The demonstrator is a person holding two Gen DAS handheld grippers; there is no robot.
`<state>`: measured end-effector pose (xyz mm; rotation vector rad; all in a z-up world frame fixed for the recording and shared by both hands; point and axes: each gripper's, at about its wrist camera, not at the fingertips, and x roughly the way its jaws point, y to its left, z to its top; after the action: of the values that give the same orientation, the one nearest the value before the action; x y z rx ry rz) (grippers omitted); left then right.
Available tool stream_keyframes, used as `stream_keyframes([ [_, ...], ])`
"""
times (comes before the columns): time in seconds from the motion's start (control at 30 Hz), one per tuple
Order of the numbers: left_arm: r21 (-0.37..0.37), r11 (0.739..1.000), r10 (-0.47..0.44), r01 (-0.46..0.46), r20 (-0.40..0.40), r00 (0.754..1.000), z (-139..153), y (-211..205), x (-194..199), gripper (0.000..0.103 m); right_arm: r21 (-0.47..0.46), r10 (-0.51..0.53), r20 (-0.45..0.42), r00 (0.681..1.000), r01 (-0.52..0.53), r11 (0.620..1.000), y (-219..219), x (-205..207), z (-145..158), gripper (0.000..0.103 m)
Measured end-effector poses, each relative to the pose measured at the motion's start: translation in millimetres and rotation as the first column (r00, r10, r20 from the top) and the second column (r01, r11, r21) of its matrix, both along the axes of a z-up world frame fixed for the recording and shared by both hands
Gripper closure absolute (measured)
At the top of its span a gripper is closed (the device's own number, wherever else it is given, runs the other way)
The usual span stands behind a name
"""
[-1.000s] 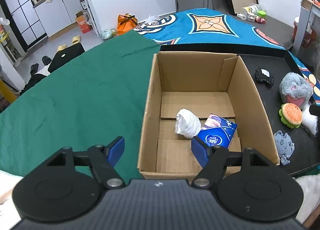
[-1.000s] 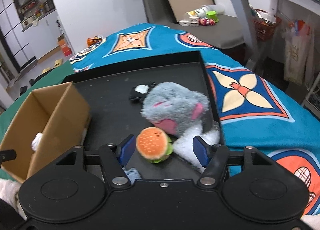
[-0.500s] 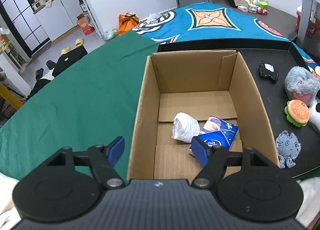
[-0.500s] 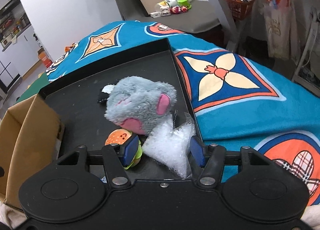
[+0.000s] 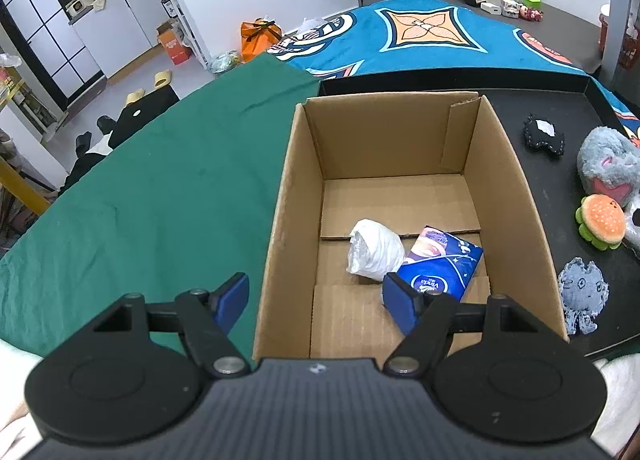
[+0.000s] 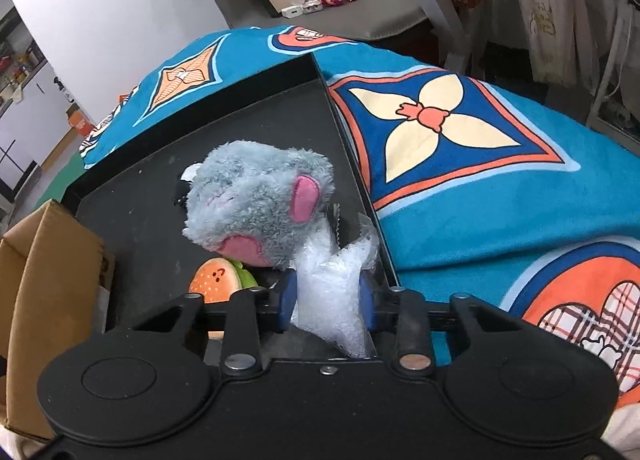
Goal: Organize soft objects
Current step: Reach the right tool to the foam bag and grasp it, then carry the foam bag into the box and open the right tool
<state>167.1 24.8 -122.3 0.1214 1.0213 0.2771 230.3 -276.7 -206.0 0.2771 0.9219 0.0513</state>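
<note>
An open cardboard box (image 5: 516,180) holds a white wad (image 5: 374,250) and a blue tissue pack (image 5: 440,270). My left gripper (image 5: 316,298) is open and empty over the box's near left wall. On the black tray (image 6: 132,204) lie a grey plush (image 6: 256,200), a burger plush (image 6: 216,274) and a clear bubble-wrap bag (image 6: 334,292). My right gripper (image 6: 326,300) has its jaws closed in on the bubble-wrap bag at the tray's right edge. The grey plush (image 5: 608,164), the burger plush (image 5: 602,220), a small blue-grey plush (image 5: 582,298) and a black item (image 5: 544,134) also show in the left wrist view.
The box sits between a green cloth (image 5: 160,196) and the tray. A patterned blue blanket (image 6: 480,148) lies right of the tray. The tray's raised rim (image 6: 352,156) runs beside the bag. The box's corner (image 6: 48,260) is at the left of the right wrist view.
My right gripper moved right from the burger plush to the bubble-wrap bag and narrowed its jaws on it. My left gripper drifted slightly left and back over the box.
</note>
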Motion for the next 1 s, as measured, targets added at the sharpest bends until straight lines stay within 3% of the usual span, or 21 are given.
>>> stream_keyframes([
  [0.33, -0.008, 1.000, -0.007, 0.008, 0.017, 1.000, 4.7, 0.5, -7.2, 0.031, 0.015, 0.011, 0.030, 1.000, -0.011, 1.000, -2.3, -12.3, 16.3, 0.075],
  [1.0, -0.067, 0.998, 0.007, -0.002, 0.077, 0.997, 17.6, 19.1, -23.7, 0.031, 0.006, 0.152, 0.141, 0.978, -0.154, 0.988, 34.5, -26.8, 64.8, 0.075],
])
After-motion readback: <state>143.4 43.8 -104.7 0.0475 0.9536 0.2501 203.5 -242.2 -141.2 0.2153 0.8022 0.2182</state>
